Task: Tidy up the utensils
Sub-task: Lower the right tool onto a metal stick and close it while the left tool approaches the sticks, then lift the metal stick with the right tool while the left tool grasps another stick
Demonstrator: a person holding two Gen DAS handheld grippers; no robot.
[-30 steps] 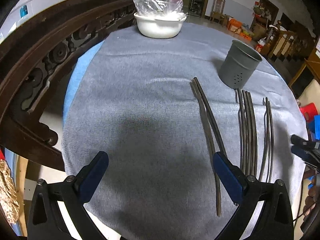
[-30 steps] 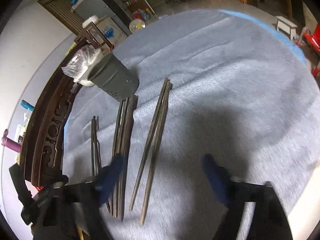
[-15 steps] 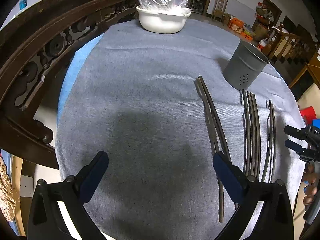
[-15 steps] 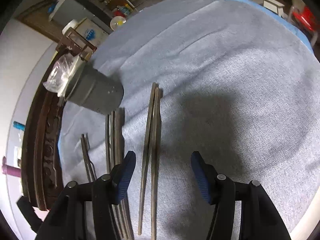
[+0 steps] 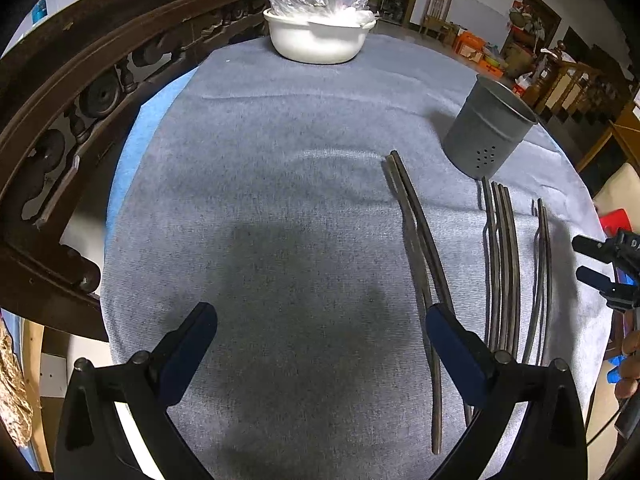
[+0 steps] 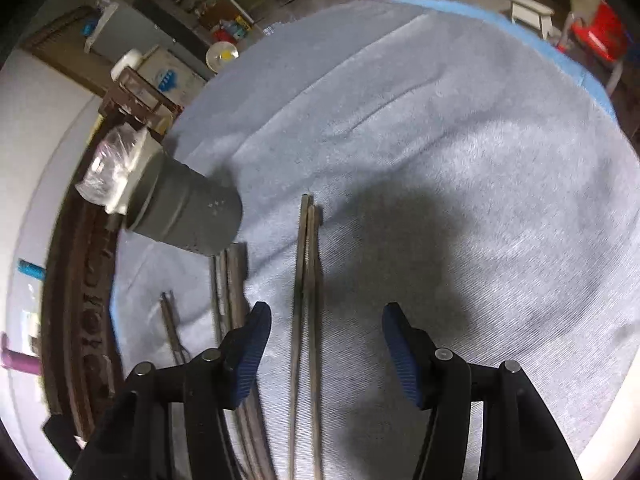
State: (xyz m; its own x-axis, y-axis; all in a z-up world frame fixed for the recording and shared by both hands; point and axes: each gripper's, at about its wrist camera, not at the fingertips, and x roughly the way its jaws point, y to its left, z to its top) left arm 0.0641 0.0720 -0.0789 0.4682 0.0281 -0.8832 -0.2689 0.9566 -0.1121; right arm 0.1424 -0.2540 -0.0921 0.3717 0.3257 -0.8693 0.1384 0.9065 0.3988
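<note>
The right gripper (image 6: 326, 344) hung above the table with its jaws spread and nothing between the pads, and the pair of chopsticks (image 6: 306, 300) lay directly beneath that gap. This was the relation the coming move appeared to turn on: the sticks' long axis ran straight away from the gripper, in line with the way it pointed, so the blue pads (image 6: 252, 344) stood to either side of the shafts, across their width. A plain descent and a closing of the jaws would likely have caught both sticks at once. The right hand was clearly the nearer. The left gripper (image 5: 320, 354), likewise spread and empty, hovered over bare cloth, with the same chopsticks (image 5: 416, 236) passing under its right pad rather than between the two.

The chopsticks were long, thin and dark, lying side by side and touching along much of their length on the grey cloth (image 5: 260, 200) that covered the table. They lay toward the near edge, pointing at the far one. Beside them sat a bundle of similar dark sticks (image 5: 502, 264), and beyond that a thinner pair (image 5: 542, 272) nearer the table's right edge. The grey perforated holder (image 5: 486, 132) stood upright just past the far ends of the bundle, probably their destination. A white bowl (image 5: 316, 42) with a plastic bag in it sat at the far edge.
</note>
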